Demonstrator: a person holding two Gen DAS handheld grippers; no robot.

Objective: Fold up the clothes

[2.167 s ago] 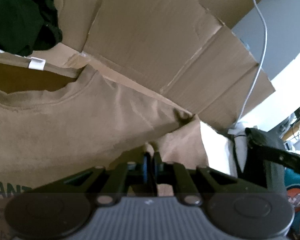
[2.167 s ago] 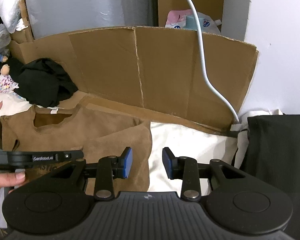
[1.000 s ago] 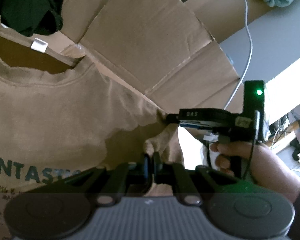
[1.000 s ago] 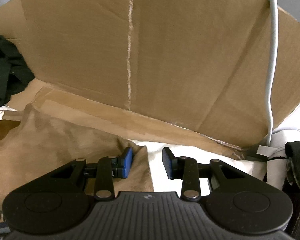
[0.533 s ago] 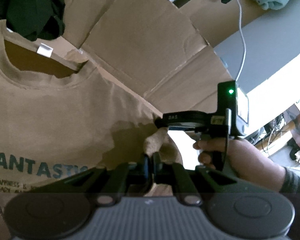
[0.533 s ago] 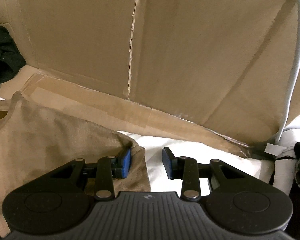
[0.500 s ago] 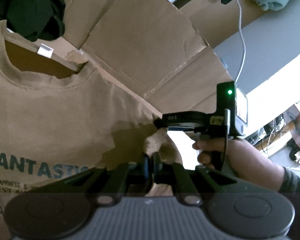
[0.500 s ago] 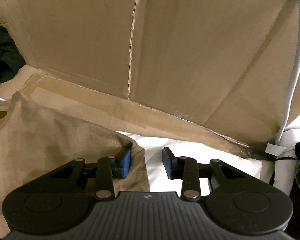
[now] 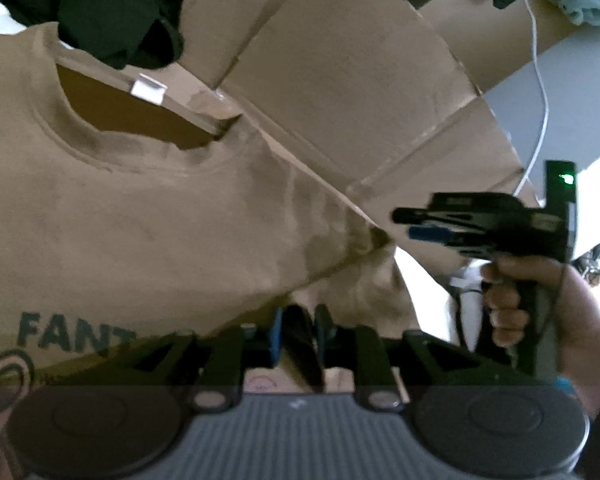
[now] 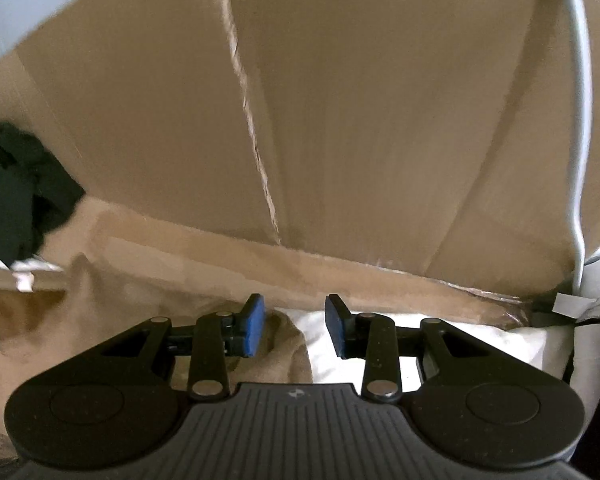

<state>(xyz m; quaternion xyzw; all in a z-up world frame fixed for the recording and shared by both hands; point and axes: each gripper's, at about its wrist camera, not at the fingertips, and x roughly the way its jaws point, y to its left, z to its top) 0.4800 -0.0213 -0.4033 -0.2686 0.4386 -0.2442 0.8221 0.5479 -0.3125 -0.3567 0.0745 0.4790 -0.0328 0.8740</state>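
On the flattened cardboard (image 9: 352, 92), a tan T-shirt (image 9: 140, 216) lies spread face up, its round neckline (image 9: 112, 152) and white neck label (image 9: 148, 88) toward the far side and dark teal letters reading "FANT" (image 9: 72, 334) printed across the chest. Its near sleeve (image 9: 364, 292) is folded in and bunched up, a rumpled flap over the white cloth (image 10: 440, 344) beside the shirt. A heap of dark clothing (image 9: 112, 8) sits just beyond the collar, touching it.

Low in the left wrist view, the left gripper (image 9: 300, 334) points down at the shirt's side edge; its jaws are opening, a narrow gap between the blue pads, and a dark fold of fabric shows in that gap, though whether the pads press on it cannot be told. The right gripper (image 9: 414, 224), held by the person's right hand (image 9: 540, 304), hovers level above the sleeve's shoulder end, a green light (image 9: 567, 179) lit on its body. In its own view the right gripper (image 10: 294, 328) stands partly open, the sleeve's rumpled edge lying below and between the pads without being pinched. An upright cardboard wall (image 10: 340, 100) fills the background, with a white cable (image 10: 578, 120) running down its right side.
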